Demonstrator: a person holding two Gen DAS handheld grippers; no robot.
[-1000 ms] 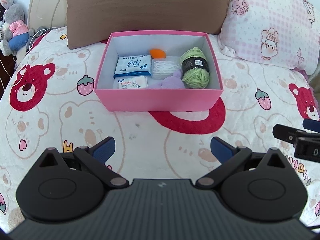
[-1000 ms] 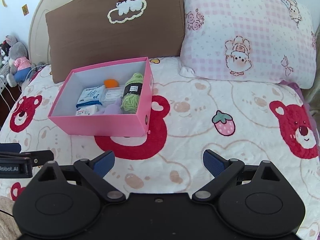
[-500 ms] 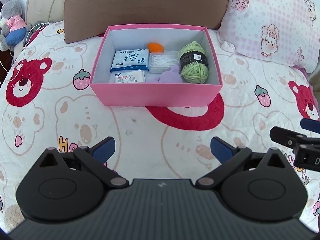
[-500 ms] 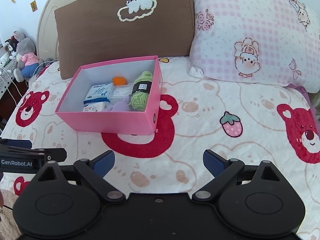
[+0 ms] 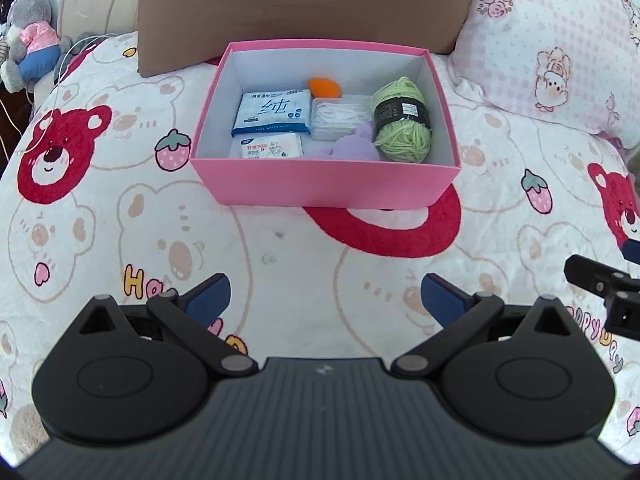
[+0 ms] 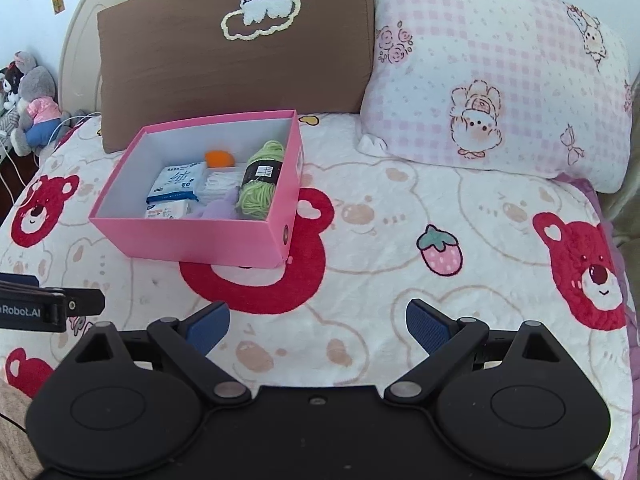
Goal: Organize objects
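Open box sits on the bedspread, mid-bed, its back wall close against the cushion behind it. Second pillow stands right of the cushion, behind and right of the box.

Inside the box, left wrist view:
- wet-wipes pack at left-centre
- smaller tissue packet in front of it, against the front wall
- orange object near the back wall
- cotton-swab case centre, right of the wipes pack
- plush piece in front of the case
- yarn ball at the right wall

Stuffed toys sit off the bed's far left edge, left of the cushion.
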